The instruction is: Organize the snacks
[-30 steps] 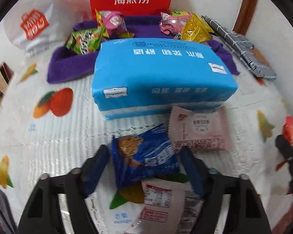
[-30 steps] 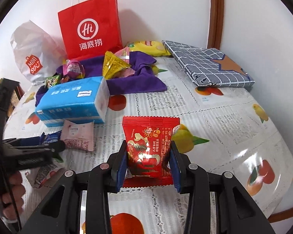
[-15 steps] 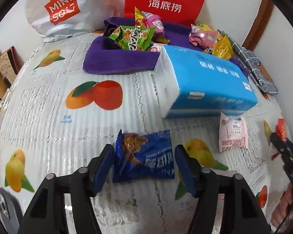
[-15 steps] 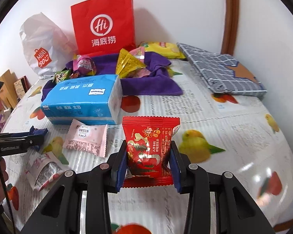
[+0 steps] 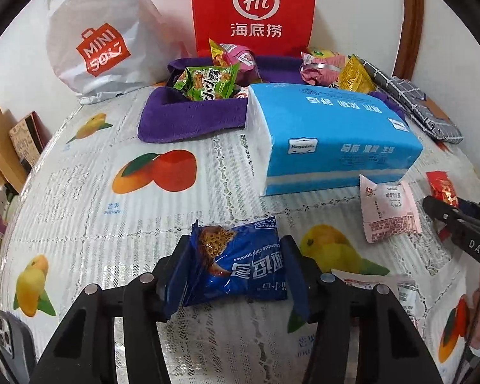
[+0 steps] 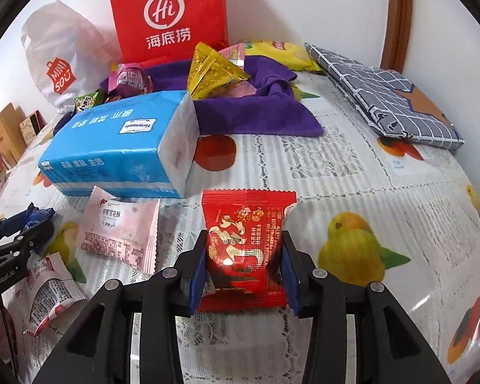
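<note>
The left tool closes its jaws on a blue cookie packet above the desk; the right tool, jaws opening, pinches a red snack packet, tissue pack beyond.

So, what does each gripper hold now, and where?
Left gripper: blue cookie packet, jaws closing on its short ends. Right gripper: red packet, lower side edges, jaws opening.
</note>
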`<act>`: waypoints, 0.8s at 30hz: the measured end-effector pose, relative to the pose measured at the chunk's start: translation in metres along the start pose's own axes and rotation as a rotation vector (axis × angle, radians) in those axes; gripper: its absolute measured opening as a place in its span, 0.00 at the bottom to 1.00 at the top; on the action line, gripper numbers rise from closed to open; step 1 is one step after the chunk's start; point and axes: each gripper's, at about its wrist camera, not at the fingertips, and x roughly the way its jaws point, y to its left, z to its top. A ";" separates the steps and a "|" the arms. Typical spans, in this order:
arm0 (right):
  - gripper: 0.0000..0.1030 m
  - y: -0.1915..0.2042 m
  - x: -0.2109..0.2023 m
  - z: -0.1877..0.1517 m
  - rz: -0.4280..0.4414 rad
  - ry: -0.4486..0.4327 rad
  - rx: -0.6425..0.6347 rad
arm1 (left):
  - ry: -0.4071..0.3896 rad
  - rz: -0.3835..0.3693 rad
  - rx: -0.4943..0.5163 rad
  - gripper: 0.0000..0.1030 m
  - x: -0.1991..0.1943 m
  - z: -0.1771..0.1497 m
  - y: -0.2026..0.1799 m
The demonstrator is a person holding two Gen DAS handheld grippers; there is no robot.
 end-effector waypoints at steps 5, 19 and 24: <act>0.47 -0.002 0.001 0.001 0.030 -0.001 0.008 | 0.001 0.000 0.006 0.54 0.000 0.001 -0.001; 0.40 0.000 -0.003 0.001 0.031 0.001 -0.009 | 0.029 -0.017 -0.023 0.42 -0.004 0.004 0.003; 0.40 0.006 -0.025 0.007 0.037 -0.022 -0.042 | 0.024 -0.053 -0.068 0.42 -0.021 0.011 0.015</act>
